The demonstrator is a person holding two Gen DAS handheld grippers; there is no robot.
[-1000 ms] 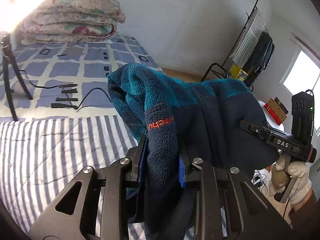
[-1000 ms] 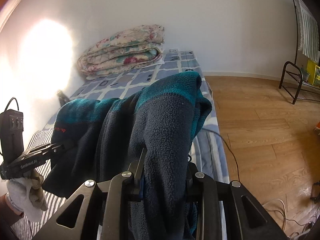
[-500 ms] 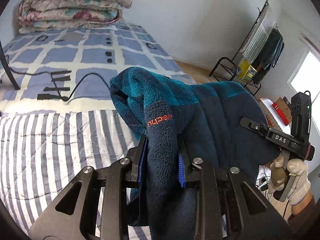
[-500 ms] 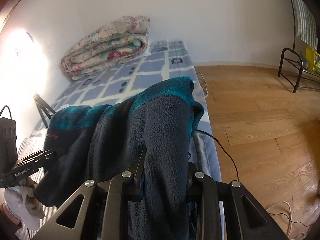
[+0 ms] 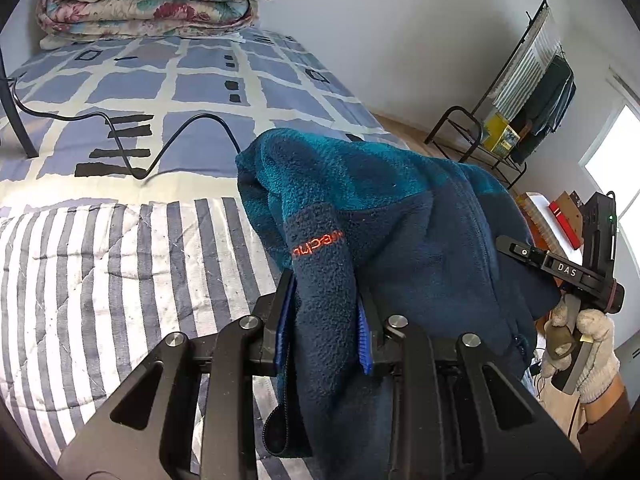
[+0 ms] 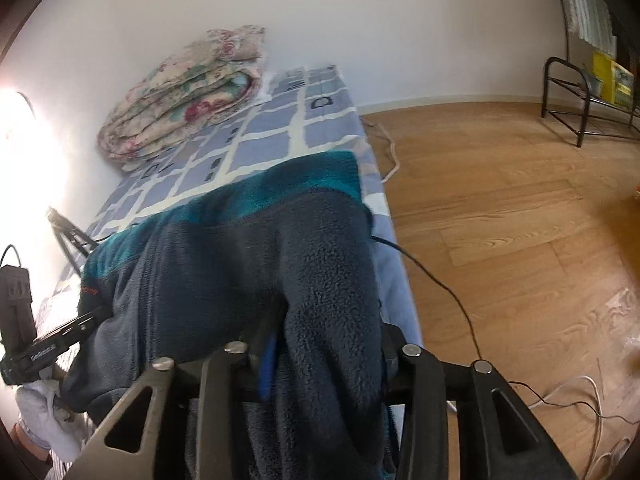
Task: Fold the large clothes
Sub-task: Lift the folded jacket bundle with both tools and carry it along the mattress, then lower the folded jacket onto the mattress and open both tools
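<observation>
A navy and teal fleece jacket [image 5: 400,220] with an orange logo hangs bunched between both grippers above the bed. My left gripper [image 5: 326,292] is shut on a navy fold of it, blue pads pressing both sides. In the right wrist view the jacket [image 6: 240,248] drapes over my right gripper [image 6: 328,340], whose jaws are opening. A thick fold still lies between them, and the left blue pad [image 6: 267,360] stands just off the cloth. A gloved hand [image 5: 588,344] holds the right gripper at the jacket's far end.
The bed has a striped quilt [image 5: 100,280] near me and a blue checked sheet [image 5: 200,80] beyond, with a black cable [image 5: 180,132] across it. A folded floral quilt [image 5: 152,0] lies at its head. Wooden floor [image 6: 500,200] and a clothes rack [image 5: 520,80] lie to the right.
Both grippers have sunk toward the bed with the jacket. The right gripper's jaws have spread wider around their fold, and its view has rolled.
</observation>
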